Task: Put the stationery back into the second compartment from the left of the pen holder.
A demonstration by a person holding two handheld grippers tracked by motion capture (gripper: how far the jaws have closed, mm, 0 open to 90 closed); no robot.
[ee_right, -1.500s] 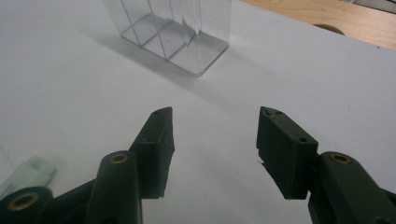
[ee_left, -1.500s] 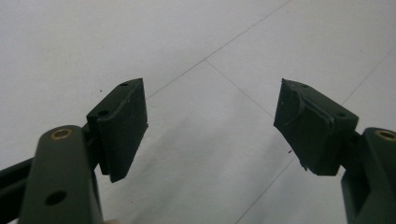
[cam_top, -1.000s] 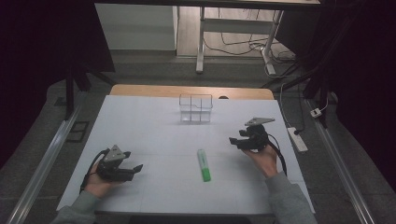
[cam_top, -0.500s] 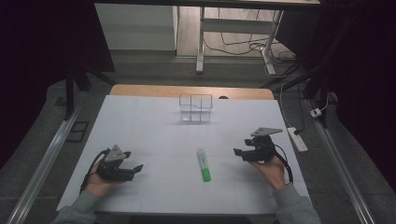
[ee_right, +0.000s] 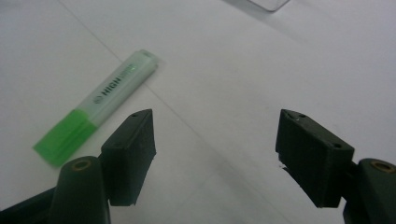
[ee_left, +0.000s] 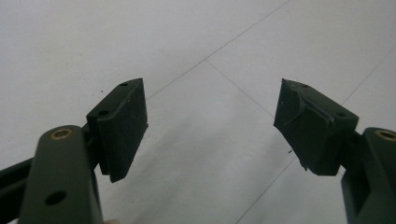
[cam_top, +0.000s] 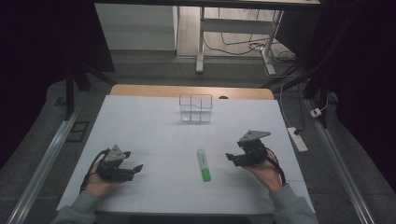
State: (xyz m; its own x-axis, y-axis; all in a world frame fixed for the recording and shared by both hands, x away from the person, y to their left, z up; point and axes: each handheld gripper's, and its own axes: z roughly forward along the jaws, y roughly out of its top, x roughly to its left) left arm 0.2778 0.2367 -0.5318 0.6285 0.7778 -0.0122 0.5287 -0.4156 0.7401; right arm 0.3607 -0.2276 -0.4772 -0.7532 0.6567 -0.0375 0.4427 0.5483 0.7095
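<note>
A green highlighter [cam_top: 203, 164] lies flat on the white table top [cam_top: 154, 126], near the front middle. In the right gripper view the highlighter [ee_right: 100, 105] sits left of and beyond the jaws. My right gripper [cam_top: 231, 157] hovers just right of it, pointing left; its jaws have just been opening and stand open with nothing between them [ee_right: 217, 140]. My left gripper [cam_top: 135, 169] rests at the front left, pointing right, open over bare table [ee_left: 210, 121]. A clear plastic organiser with compartments [cam_top: 196, 107] stands at the back middle.
A wooden strip [cam_top: 191, 91] borders the table's far edge. A white power strip [cam_top: 298, 139] lies off the right edge. Metal rails [cam_top: 46, 158] run along both sides. Desk legs and cables [cam_top: 233, 42] stand beyond on the floor.
My right gripper has moved toward the front and slightly right, away from the organiser, and its jaws have widened. The left gripper and the highlighter have stayed put.
</note>
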